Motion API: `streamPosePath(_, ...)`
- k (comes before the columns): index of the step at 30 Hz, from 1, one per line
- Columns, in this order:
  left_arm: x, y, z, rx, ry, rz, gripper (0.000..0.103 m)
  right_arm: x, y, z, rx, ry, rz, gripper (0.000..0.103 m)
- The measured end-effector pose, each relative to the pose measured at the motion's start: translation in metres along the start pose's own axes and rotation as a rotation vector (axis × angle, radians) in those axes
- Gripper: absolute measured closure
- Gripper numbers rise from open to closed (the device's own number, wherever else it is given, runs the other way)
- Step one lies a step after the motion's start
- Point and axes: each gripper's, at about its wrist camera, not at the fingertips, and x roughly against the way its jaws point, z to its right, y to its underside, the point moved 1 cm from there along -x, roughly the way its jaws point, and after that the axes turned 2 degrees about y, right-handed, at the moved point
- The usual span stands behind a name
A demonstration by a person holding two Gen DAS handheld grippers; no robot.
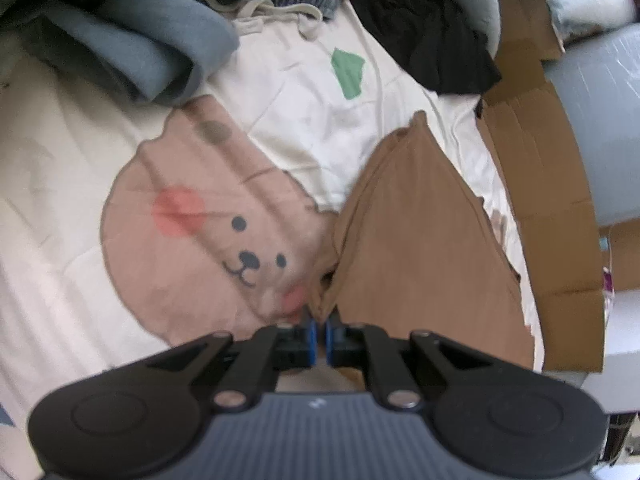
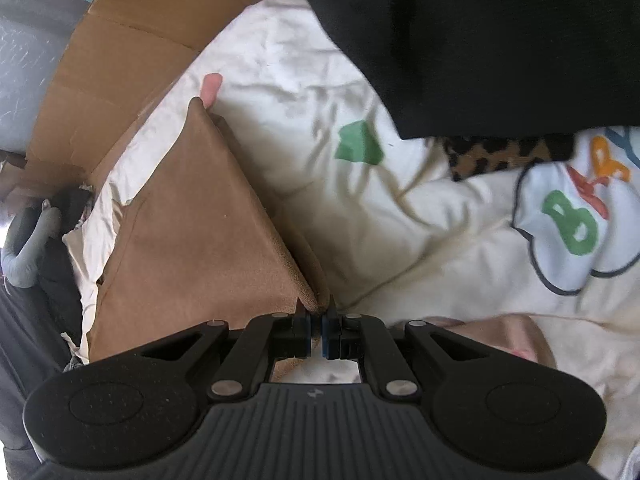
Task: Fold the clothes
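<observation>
Left tongs (image 1: 320,326): closed tight on a bunched edge of the brown garment (image 1: 420,240). Right tongs (image 2: 319,322): closed on a hemmed corner of the same brown garment (image 2: 192,248). Both grips are at the near edge of the cloth.

Location: the brown garment lies on a bed, over a cream bedsheet (image 1: 328,120) printed with a bear face (image 1: 244,256) and coloured letters (image 2: 576,216). From each grip it spreads away in a tapering shape to a far point near a strip of cardboard (image 1: 560,240). A fingertip (image 2: 211,87) shows just past that far point in the right view; whose hand it belongs to cannot be told.

Surroundings: a grey garment (image 1: 160,48) and a black garment (image 1: 432,48) lie heaped further up the bed, apart from the brown one.

Judgement: one piece is under fold, held by two points. Whether it is being spread flat or carried over into a fold cannot be settled. Any next move calls for both grips kept firm and the held edge kept taut and level, so the cloth lands without creases.
</observation>
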Motion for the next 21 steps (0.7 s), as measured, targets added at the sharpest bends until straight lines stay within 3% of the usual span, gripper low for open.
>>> streamPosePath(10,0.006,0.008,-0.01,-0.017,-0.016,-0.04,0.098,0.011,0.015,0.017,-0.033,0.014,-0.021,0.1)
streamPosePath(13,-0.007,0.007,-0.014,-0.037,-0.07,-0.071,0.093,0.003,0.017,0.024,-0.039,0.005,-0.019,0.099)
streamPosePath(15,-0.008,0.005,-0.015,-0.063,-0.126,-0.07,0.091,-0.004,0.016,0.025,-0.022,0.014,-0.023,0.094)
streamPosePath(18,0.0,-0.004,-0.015,-0.087,-0.143,-0.047,0.084,-0.005,0.01,0.024,0.037,0.078,-0.005,0.084)
streamPosePath(21,0.001,-0.019,-0.01,-0.134,-0.153,-0.035,0.082,-0.001,-0.001,0.02,0.097,0.088,0.016,0.083)
